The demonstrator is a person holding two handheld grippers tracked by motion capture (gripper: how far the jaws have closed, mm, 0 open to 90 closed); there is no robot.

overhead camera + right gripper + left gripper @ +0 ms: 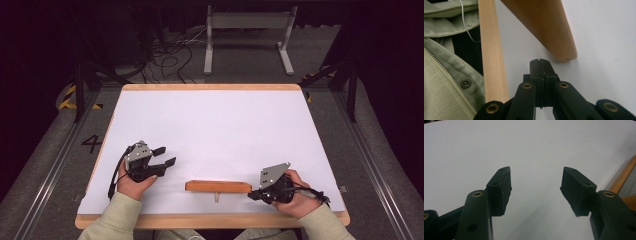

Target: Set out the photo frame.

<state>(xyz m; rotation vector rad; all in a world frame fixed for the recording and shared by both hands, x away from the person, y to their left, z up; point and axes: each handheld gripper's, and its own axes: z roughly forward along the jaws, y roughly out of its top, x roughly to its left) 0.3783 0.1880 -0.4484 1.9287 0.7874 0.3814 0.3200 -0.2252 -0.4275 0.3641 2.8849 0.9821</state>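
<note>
One object: wooden block (pixel 218 186), long and orange-brown, lies flat near the front edge of the table, at about 6 o'clock on the white surface; a small pale peg shows under its near side.
Block, close view: in the right gripper view its rounded end (pixel 564 53) sits just ahead of the jaw tips, at 1 o'clock from them, a thin gap of white between.
Right gripper (pixel 254 194): at 3 o'clock of the block, tips pointing toward its right end, just beside it; jaws pressed together with nothing between them (pixel 540 65).
Left gripper (pixel 165 156): at 10 o'clock of the block, well apart; jaws spread, empty, over bare white surface (pixel 535 191).
Hands: both sleeves pale green, entering from 6 o'clock.
Table (pixel 210 87): white top, light wooden rim.
Beyond table: dark floor with cables, grey metal stand (pixel 247 22) at 12 o'clock.
</note>
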